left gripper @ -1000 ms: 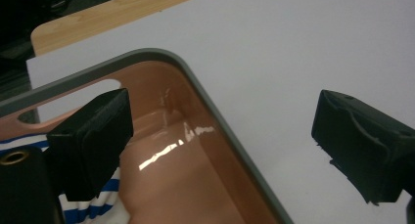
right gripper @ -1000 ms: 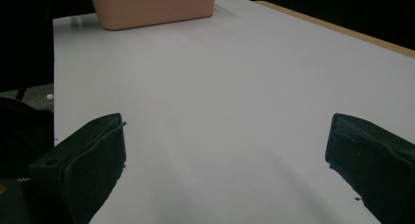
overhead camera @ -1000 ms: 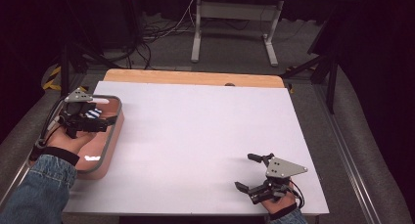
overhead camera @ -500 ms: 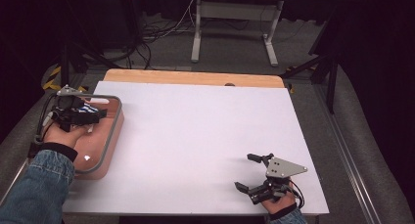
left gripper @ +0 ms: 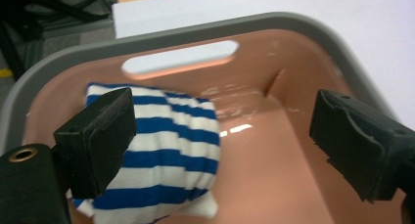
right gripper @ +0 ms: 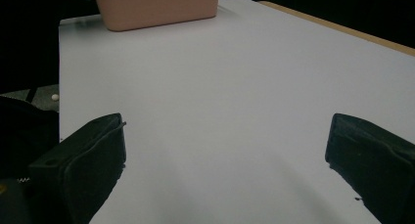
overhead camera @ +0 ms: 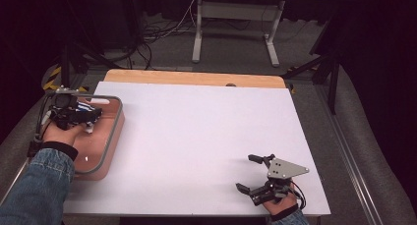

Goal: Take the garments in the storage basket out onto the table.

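Observation:
A blue-and-white striped cloth (left gripper: pixel 171 141) lies bunched in the far end of a pink bin with a grey rim (left gripper: pixel 195 31), below the bin's handle slot. My left gripper (left gripper: pixel 222 131) hangs open above the bin's inside; its left jaw is in front of the cloth and its right jaw is near the bin wall. From above, the left gripper (overhead camera: pixel 81 118) is over the bin (overhead camera: pixel 115 131) at the table's left edge, with the cloth (overhead camera: pixel 88 109) just beyond it. My right gripper (overhead camera: pixel 247 173) rests open at the front right, nothing between its jaws (right gripper: pixel 225 155).
The white table top (overhead camera: pixel 196 131) stretches between the two hands, with a wooden strip (overhead camera: pixel 196 77) along its far edge. The bin (right gripper: pixel 156 6) stands far off in the right gripper view. Beyond the table are a stand's legs (overhead camera: pixel 236 33) and cables on the floor.
My left hand and gripper have shifted leftward over the bin. The right gripper has stayed in place.

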A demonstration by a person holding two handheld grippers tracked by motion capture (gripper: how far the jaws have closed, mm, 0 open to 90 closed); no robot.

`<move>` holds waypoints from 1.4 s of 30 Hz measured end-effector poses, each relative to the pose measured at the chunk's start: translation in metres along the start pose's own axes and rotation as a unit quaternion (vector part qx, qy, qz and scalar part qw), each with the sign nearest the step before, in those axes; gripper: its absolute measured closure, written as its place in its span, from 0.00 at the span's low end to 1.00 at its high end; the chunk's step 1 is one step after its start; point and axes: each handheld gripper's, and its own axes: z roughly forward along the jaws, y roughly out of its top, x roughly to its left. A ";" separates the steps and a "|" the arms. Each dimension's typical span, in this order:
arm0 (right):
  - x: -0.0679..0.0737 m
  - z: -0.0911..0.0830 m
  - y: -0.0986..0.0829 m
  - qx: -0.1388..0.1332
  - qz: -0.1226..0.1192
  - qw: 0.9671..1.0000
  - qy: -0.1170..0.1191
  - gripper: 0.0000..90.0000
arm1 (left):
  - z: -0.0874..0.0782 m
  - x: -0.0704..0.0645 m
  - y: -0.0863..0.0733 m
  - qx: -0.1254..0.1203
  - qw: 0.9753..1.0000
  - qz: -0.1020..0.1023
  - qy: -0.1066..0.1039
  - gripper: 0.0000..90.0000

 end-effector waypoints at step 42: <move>0.002 0.001 0.000 -0.002 -0.007 1.000 0.016 0.02 | 0.023 0.028 -0.013 0.088 0.993 -0.073 0.039 0.40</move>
